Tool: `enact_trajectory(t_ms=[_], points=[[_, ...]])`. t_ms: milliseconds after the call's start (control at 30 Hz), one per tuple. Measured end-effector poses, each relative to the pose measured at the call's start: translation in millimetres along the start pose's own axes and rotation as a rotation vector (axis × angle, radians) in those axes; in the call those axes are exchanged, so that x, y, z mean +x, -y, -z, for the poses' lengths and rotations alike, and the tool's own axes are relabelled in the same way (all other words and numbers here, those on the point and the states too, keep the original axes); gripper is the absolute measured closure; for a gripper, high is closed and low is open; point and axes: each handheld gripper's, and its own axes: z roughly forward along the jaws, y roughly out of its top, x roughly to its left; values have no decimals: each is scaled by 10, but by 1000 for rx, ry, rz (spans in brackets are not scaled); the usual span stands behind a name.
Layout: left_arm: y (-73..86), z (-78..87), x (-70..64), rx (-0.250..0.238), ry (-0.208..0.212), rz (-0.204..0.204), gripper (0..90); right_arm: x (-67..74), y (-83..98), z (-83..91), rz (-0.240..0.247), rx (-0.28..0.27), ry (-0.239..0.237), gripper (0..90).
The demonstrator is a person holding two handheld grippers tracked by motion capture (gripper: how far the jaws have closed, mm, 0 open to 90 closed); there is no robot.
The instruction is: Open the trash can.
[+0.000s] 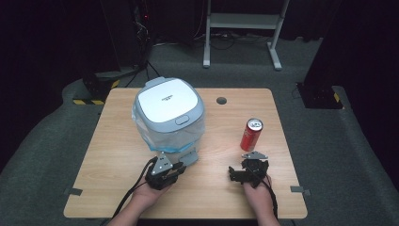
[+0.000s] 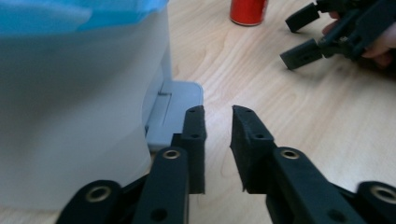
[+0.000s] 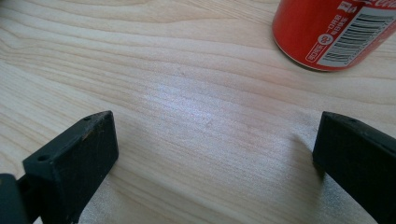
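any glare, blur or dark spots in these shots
High view: the room behind the table is nearly black. Left gripper view: the bin close up is soft and washed out. Right gripper view: a pale sheen lies on the wood between the jaws; the can stays sharp.

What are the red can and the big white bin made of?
The can looks like thin painted metal: shiny silver top, glossy red side. The bin looks like smooth plastic, with a white lid, grey rim and a blue bag liner peeking out.
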Motion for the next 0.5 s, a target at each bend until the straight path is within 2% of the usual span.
enact_trajectory(t_ms=[100, 300, 500], points=[[-32, -88, -9, 3, -22, -15, 824, 0, 0, 0, 1, 0, 0, 0], [-55, -260, -30, 9, -72, -29, 825, 0, 0, 0, 1, 0, -1, 0], [-30, -333, -22, 29, -90, -41, 763, 0, 0, 0, 1, 0, -1, 0]])
